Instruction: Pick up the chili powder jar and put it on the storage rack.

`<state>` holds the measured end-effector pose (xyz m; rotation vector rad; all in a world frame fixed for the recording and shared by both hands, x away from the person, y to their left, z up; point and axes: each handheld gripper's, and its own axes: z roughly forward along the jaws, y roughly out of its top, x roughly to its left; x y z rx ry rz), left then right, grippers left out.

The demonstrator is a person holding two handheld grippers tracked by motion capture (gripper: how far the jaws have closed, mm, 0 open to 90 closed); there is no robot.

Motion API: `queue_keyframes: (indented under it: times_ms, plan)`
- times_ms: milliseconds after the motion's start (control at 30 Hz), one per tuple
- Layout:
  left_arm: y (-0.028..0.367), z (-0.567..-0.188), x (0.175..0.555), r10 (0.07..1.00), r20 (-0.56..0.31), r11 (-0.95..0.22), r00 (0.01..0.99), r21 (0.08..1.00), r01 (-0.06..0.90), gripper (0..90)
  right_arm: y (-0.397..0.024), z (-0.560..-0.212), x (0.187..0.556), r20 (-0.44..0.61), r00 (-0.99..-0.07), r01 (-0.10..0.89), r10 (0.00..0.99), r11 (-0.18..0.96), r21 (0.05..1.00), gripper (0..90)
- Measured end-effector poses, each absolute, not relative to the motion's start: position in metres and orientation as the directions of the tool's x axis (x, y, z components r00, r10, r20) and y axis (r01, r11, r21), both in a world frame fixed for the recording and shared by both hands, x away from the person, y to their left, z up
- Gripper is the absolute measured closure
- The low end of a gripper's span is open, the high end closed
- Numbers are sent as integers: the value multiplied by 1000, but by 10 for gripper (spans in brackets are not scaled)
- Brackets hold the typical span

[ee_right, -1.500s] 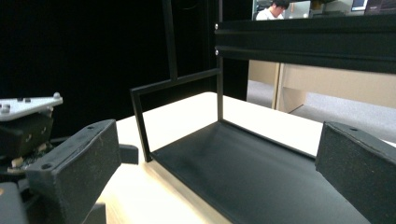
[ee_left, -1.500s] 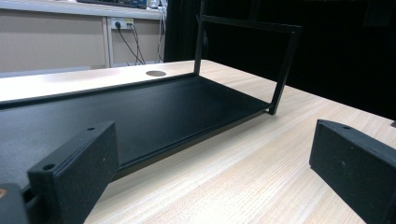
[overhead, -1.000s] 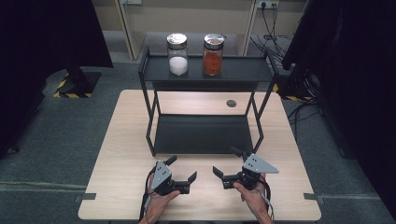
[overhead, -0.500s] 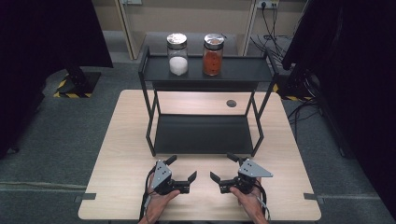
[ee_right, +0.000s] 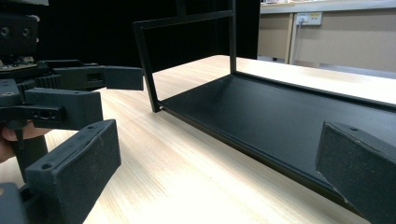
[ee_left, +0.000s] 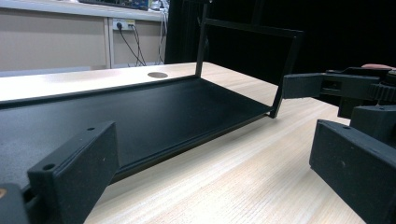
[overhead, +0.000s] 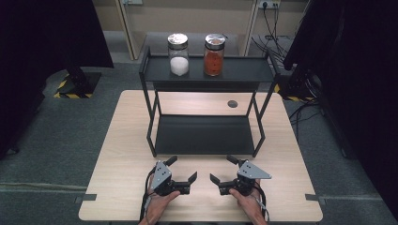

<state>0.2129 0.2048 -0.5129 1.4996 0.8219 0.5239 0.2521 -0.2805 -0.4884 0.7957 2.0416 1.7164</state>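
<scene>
Your left gripper (overhead: 184, 169) and right gripper (overhead: 223, 169) rest low on the pale wooden table (overhead: 117, 154), facing each other near its front edge, both with jaws spread wide and holding nothing. Just beyond them stands the black two-tier metal shelf rack (overhead: 202, 136), its lower tray bare. On its top shelf, well apart from you, the glass jar of white powder (overhead: 178, 54) stands beside the glass jar of orange-red powder (overhead: 214, 55).

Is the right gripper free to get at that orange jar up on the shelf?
Probably yes: the right gripper is open and holds nothing, and the orange jar stands uncovered on the rack's top shelf, apart from the white jar.
</scene>
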Motion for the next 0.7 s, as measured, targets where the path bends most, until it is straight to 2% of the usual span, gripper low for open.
queue_keyframes:
  times_ms: [700]
  plan:
    - [204, -513, 213, 755, -155, 43, 637, 981, 188, 11, -283, -489, 252, 91, -769, 195, 632, 97, 976, 4]
